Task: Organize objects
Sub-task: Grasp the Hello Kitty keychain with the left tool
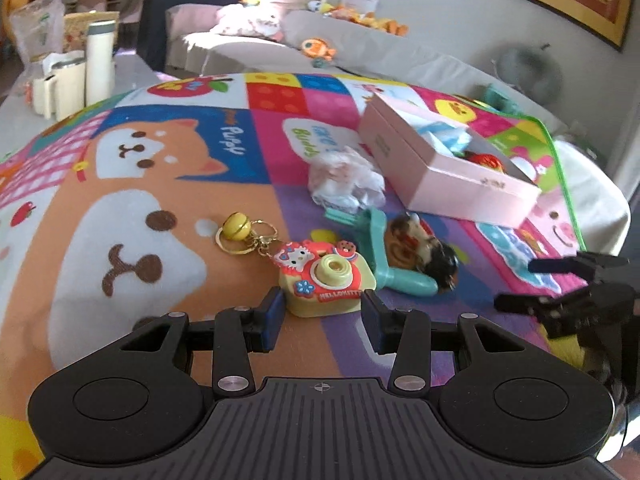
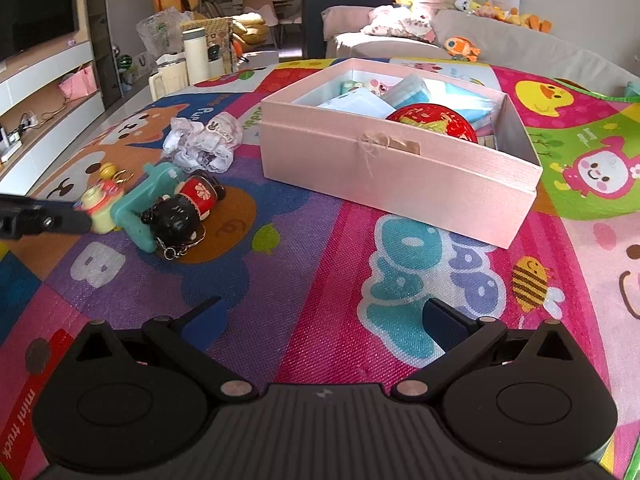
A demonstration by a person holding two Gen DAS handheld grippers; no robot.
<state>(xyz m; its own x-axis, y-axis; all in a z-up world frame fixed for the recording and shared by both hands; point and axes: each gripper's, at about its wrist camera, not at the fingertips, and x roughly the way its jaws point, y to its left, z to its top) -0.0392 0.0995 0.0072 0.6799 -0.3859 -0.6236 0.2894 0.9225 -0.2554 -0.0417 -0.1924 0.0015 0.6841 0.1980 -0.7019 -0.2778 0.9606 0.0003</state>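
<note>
Two tools over a bright play mat (image 1: 168, 216) on the tabletop. Left tool (image 1: 322, 314) partly open, pads either side of the toy camera (image 1: 326, 280), not clearly pressing it; its keyring and bell (image 1: 236, 228) trail left. Beside the camera: teal toy (image 1: 380, 248), doll (image 2: 188, 208), lace scrap (image 2: 204, 144). Right tool (image 2: 320, 324) wide open, empty, over bare mat. Pink box (image 2: 396, 172) open, partly filled
</note>
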